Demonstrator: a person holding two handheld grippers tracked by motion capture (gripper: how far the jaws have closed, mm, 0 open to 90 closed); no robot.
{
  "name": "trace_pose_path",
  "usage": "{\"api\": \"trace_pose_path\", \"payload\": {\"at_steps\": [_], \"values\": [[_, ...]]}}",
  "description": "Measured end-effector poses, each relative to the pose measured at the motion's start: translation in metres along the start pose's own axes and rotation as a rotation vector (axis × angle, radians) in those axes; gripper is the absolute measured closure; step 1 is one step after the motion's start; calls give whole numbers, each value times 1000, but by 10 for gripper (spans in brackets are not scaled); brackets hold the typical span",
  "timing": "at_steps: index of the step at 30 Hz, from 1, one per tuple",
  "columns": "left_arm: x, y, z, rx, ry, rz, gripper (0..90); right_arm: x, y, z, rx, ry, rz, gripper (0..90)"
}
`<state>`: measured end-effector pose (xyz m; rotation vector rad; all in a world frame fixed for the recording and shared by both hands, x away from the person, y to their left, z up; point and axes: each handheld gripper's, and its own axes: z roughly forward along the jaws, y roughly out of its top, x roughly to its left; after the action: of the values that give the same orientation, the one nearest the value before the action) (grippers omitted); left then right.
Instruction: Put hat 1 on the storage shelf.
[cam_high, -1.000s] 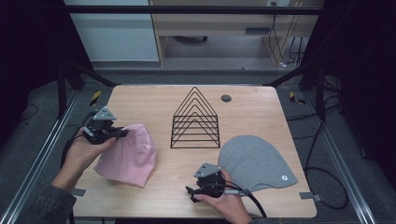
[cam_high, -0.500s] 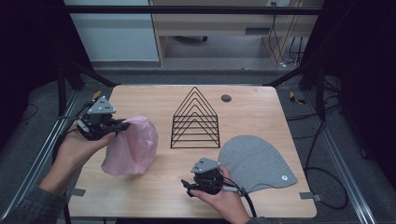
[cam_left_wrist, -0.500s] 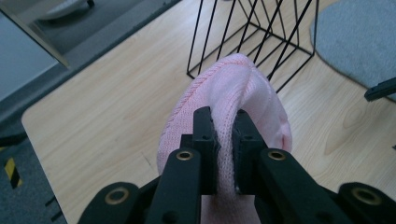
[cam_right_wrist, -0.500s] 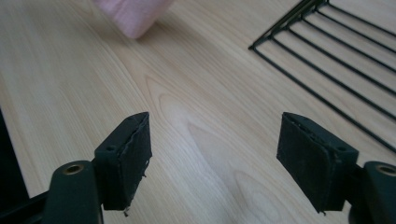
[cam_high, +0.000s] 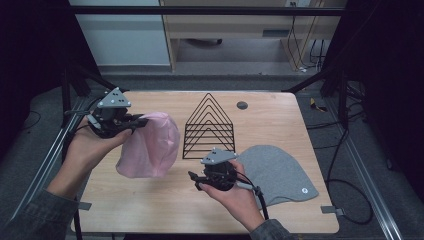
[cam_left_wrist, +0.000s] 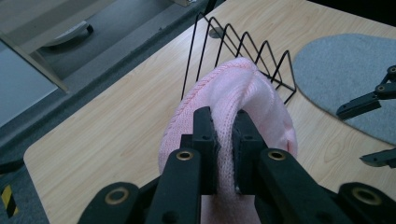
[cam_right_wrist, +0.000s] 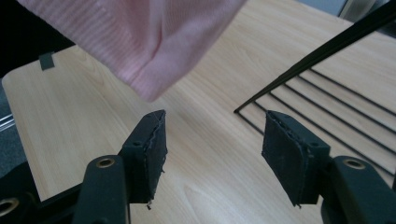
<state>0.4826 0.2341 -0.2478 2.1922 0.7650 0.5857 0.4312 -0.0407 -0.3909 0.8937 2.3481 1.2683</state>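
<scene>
Now the left gripper (cam_high: 136, 121), clamping the pink hat (cam_high: 152, 147), has risen; the empty right gripper (cam_high: 196, 180) narrows.

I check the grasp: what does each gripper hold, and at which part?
The left gripper pinches the pink hat at its ribbed edge. The right gripper holds nothing.

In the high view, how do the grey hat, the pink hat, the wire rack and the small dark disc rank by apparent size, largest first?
1. Grey hat, lying flat.
2. Pink hat, lifted nearer the camera and bunched, so its second place against the rack is unsure.
3. Wire rack, similar in outline to the pink hat.
4. Small dark disc, clearly smallest.
</scene>
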Motion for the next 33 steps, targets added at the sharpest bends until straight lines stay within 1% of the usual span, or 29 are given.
{"api": "trace_pose_path", "payload": {"at_steps": [5, 10, 14, 15, 19, 22, 25, 27, 31, 33], "values": [[-5, 12, 0, -6, 1, 22, 824, -1, 13, -1, -2, -3, -3, 431], [-10, 23, -3, -30, -4, 30, 824, -1, 21, -5, -11, 1, -10, 438], [-14, 30, -5, -45, -11, 37, 824, -3, 26, -7, -26, 0, -3, 455], [-16, 32, -5, -54, -12, 30, 824, -4, 26, -7, -29, -2, -3, 458], [-19, 37, -4, -59, -20, 41, 824, -4, 29, -5, -36, 5, 6, 466], [-21, 40, -4, -55, -22, 54, 824, -4, 31, -4, -45, 3, 10, 470], [-24, 42, -4, -63, -27, 52, 824, -5, 32, -2, -51, 4, 28, 472], [-26, 43, -5, -64, -33, 54, 824, -6, 34, 0, -61, 11, 54, 469], [-31, 45, -4, -60, -44, 65, 824, -5, 39, 4, -79, 7, 73, 453], [-34, 46, -3, -58, -48, 69, 824, -4, 43, 4, -95, 2, 72, 451]]}}
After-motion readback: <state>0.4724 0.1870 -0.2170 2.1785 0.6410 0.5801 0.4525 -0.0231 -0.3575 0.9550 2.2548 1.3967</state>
